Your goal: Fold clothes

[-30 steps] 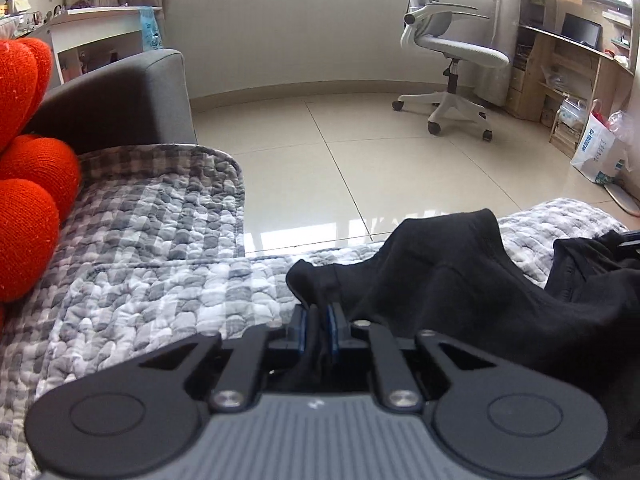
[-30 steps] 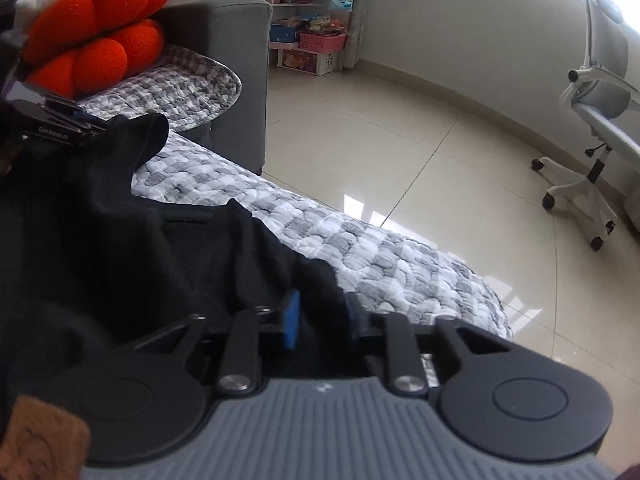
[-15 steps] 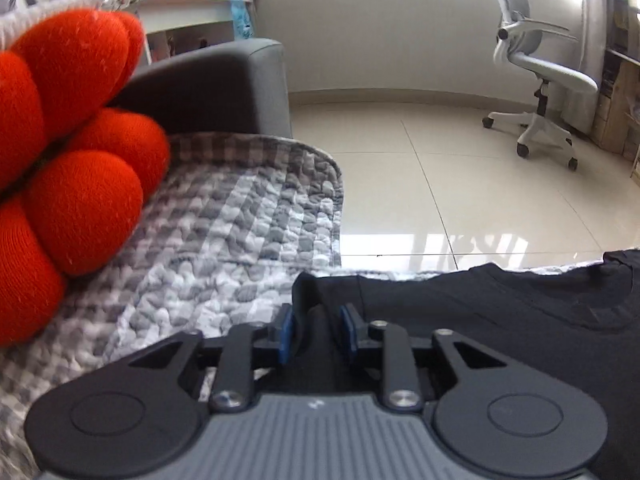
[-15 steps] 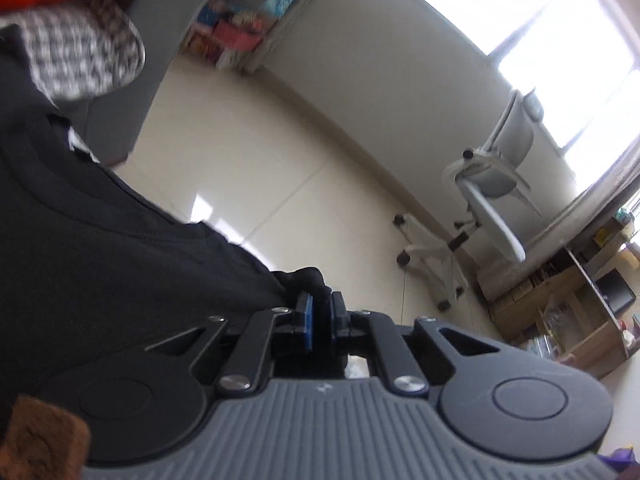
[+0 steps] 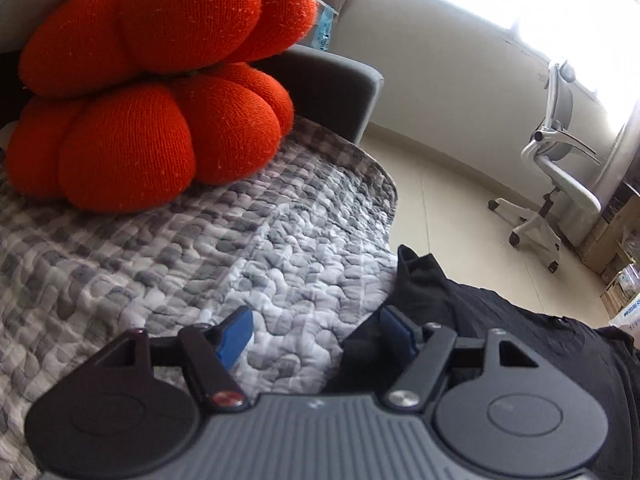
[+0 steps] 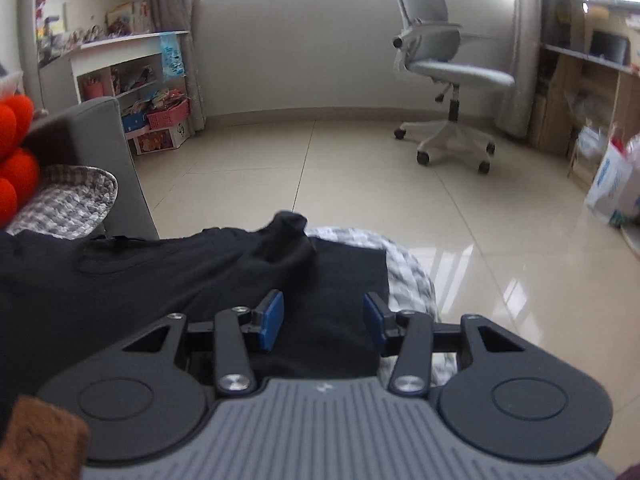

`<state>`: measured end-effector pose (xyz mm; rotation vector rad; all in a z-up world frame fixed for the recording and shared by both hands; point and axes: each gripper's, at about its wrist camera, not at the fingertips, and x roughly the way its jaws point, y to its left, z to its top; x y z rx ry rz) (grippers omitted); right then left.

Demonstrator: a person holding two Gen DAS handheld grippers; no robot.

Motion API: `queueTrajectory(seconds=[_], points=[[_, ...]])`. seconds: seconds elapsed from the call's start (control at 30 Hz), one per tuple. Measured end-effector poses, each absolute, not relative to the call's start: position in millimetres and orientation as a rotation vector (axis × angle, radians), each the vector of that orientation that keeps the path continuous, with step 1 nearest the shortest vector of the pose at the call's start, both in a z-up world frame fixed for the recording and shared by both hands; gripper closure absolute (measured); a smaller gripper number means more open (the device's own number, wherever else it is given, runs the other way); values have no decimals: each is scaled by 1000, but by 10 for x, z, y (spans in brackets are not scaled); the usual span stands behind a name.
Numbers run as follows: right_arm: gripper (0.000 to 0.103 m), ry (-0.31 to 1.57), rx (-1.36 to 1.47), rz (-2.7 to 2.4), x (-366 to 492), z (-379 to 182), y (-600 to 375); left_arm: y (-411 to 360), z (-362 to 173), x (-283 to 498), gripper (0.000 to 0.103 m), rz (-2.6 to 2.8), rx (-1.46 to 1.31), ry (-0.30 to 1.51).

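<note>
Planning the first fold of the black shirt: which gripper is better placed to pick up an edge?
Probably the right gripper: it is open directly over the black shirt. The left gripper, also open, sits mostly over the quilt, with only its right-hand pad at the shirt's edge.

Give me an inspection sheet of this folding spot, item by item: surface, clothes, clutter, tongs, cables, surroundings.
Surface: grey checked quilted cover over a grey sofa.
Job's things: black garment spread on the cover, a bunched peak by its far edge.
Clutter: orange knit cushion on the cover.
Grippers: left tongs open, beside the garment's corner; right tongs open above the garment, holding nothing.
Cables: nothing seen.
Surroundings: tiled floor, white office chair, shelves, bag.
</note>
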<state>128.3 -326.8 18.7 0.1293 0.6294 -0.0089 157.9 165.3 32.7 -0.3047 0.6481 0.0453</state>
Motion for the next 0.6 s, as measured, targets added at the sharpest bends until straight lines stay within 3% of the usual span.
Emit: queueTrajectory(seconds=[0.07,0.13,0.17,0.2,0.27,0.4,0.6], points=[[55,642,202,-3,1235,138,-3331,1551,291,1619,31,21,-300,654],[55,649,246,22,1223,120,-3308,1439,248,1676,44,6,-282,665],[56,647,240,36,1226,124,-3258,1389,243,1692,75,9,-252,672],[71,638,208,53,1226,136,-3202,1353,246,1704,95,13,-229,677],[101,635,100,14,1244,180,-3092,1426,339,1678,98,45,-244,659],[101,567,38,-115,1112,355,-3094,1770,548,1602,99,121,-307,568],[101,607,47,-166,1094,187,-3163,1867,301,1677,102,158,-293,667]])
